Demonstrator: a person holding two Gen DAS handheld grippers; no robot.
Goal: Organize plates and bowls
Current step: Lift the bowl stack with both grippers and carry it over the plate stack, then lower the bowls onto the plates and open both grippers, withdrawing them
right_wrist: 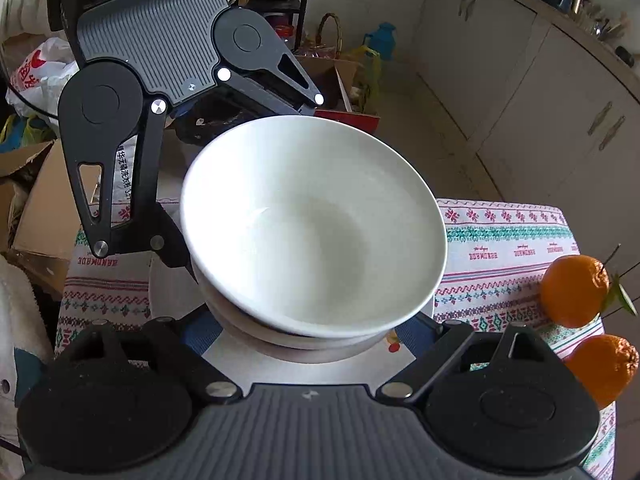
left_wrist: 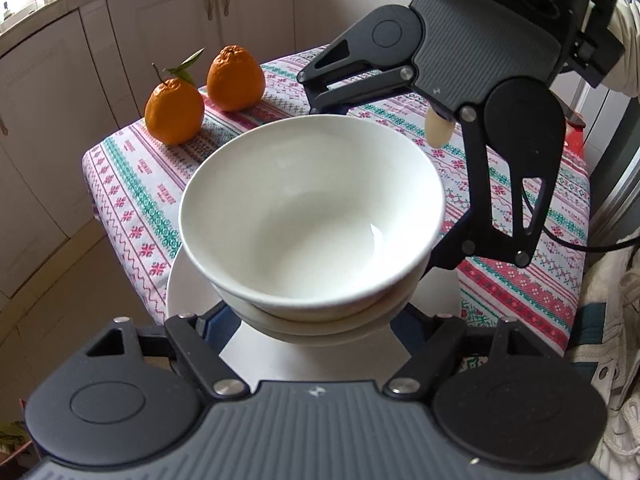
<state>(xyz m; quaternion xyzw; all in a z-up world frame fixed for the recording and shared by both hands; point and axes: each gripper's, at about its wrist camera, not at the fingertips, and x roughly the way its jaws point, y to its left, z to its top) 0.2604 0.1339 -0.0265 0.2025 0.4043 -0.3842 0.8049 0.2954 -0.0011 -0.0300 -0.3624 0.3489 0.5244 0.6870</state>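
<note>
Bowls (left_wrist: 312, 216) sit nested, a white one inside another, on a white plate (left_wrist: 188, 292) at the near edge of my small table (left_wrist: 132, 184). The stack looks tilted toward the camera in both wrist views. My left gripper (left_wrist: 316, 320) reaches in from one side and my right gripper (right_wrist: 316, 328) from the opposite side, so each shows in the other's view. Both sets of jaws stand spread to either side of the stack; the fingertips disappear under the lower bowl's wall and over the plate, so I cannot tell whether they press on the crockery or merely flank it.

A woven tablecloth (right_wrist: 500, 240) covers the table, banded in red, teal and pink snowflake patterns, and the word "HANDMADE" repeats along it, upside down from the right wrist. Two oranges (left_wrist: 200, 96), one with stem and leaves, stand together on the far corner, well apart from the stack.

Cream cabinets (left_wrist: 160, 32) with curved handles line the wall under a cluttered countertop. Beyond the table on the other side I see cardboard boxes (right_wrist: 44, 204), a white plastic bag (right_wrist: 36, 76) with red print, a wicker basket (right_wrist: 330, 36) and a blue bottle (right_wrist: 382, 40). A strip of Chinese text shows behind my left gripper's arm, too small to read.
</note>
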